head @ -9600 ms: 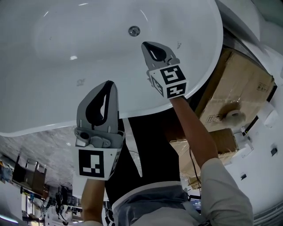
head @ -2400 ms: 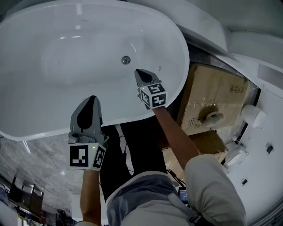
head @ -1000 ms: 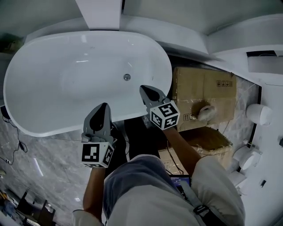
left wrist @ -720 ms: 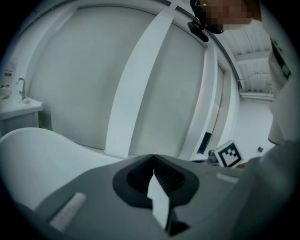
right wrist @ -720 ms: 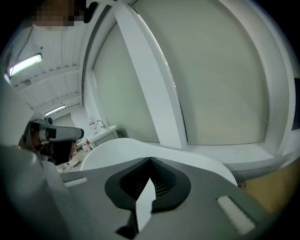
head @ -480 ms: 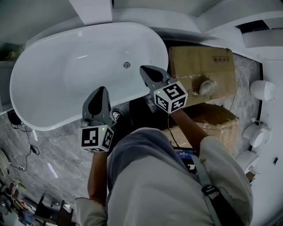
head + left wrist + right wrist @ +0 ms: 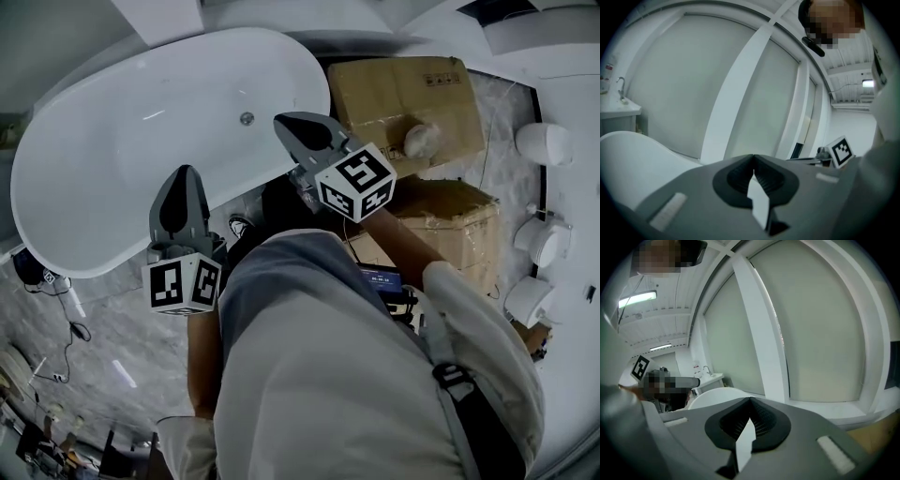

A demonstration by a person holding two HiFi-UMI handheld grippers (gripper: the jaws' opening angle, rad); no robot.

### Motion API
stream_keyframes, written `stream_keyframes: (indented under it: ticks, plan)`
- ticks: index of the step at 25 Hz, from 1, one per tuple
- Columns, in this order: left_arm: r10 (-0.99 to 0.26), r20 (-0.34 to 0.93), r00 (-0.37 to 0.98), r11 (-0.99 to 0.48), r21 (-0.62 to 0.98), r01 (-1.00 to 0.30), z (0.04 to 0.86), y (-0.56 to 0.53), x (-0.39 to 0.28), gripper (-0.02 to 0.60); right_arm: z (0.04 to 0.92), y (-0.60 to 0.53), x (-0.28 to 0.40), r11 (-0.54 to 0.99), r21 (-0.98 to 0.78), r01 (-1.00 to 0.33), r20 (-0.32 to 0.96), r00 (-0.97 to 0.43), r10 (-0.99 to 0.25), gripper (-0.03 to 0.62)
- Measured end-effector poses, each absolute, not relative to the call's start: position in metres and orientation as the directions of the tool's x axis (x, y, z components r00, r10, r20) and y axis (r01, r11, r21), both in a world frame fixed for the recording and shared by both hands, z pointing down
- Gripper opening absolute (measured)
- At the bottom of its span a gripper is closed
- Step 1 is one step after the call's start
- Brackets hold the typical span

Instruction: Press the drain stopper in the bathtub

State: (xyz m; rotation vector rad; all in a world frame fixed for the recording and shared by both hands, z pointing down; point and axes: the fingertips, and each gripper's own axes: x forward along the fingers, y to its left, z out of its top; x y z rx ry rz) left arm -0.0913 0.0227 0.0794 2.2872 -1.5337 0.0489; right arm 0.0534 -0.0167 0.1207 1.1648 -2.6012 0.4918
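Note:
The white oval bathtub (image 7: 112,178) fills the upper left of the head view, and its round metal drain stopper (image 7: 247,118) sits on the tub floor near the right end. My left gripper (image 7: 184,171) is shut and empty, its tip over the tub's near rim. My right gripper (image 7: 283,122) is also shut and empty, held just right of the stopper and well above it. In the left gripper view the left gripper (image 7: 753,157) points at a pale wall over the tub's edge (image 7: 628,159). The right gripper (image 7: 750,399) faces tall wall panels.
Cardboard boxes (image 7: 403,89) stand right of the tub, with a roll of tape (image 7: 419,139) on top. White round fixtures (image 7: 544,142) line the right edge. A cable (image 7: 67,314) lies on the marble floor at the left. The person's body fills the lower middle.
The head camera has risen and drawn back, so the tub looks smaller and farther away. Both grippers have come back from over the tub toward its near rim, staying shut.

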Motion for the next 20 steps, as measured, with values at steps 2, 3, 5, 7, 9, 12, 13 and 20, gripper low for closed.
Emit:
stream_keyframes:
  ticks: [2,3,5,7,9,12,13,20]
  plan:
    - [-0.883,0.233,0.407,-0.335,0.294,-0.895,0.075,0.03,-0.093,0.0,0.111,-0.009,0.053,0.622,-0.198,-0.757,0.347,-0.648,-0.678,-0.005]
    - [-0.882,0.231,0.41,-0.339,0.291,-0.895,0.072,0.034,-0.094,0.0,0.104,-0.006,0.052,0.623,-0.196,-0.757,0.339,-0.648,-0.682,-0.005]
    - [-0.883,0.227,0.412,-0.345,0.283,-0.895,0.064,0.043,-0.097,0.0,0.09,0.004,0.049,0.628,-0.188,-0.755,0.322,-0.652,-0.687,-0.005]
    - [-0.885,0.22,0.41,-0.348,0.272,-0.897,0.058,0.052,-0.098,0.0,0.078,0.014,0.048,0.637,-0.171,-0.751,0.304,-0.656,-0.691,-0.005]
    - [-0.888,0.212,0.408,-0.351,0.262,-0.899,0.052,0.059,-0.097,0.0,0.067,0.024,0.049,0.644,-0.155,-0.749,0.286,-0.658,-0.696,-0.005]
    - [-0.888,0.2,0.413,-0.358,0.26,-0.897,0.045,0.069,-0.096,0.0,0.057,0.041,0.052,0.637,-0.146,-0.757,0.272,-0.65,-0.71,-0.005]
    - [-0.888,0.196,0.417,-0.364,0.258,-0.895,0.041,0.072,-0.096,0.0,0.055,0.047,0.051,0.63,-0.148,-0.762,0.272,-0.644,-0.715,-0.005]
    - [-0.906,0.161,0.392,-0.359,0.204,-0.911,0.017,0.097,-0.108,0.0,0.036,0.081,0.048,0.597,-0.156,-0.787,0.249,-0.616,-0.747,-0.005]
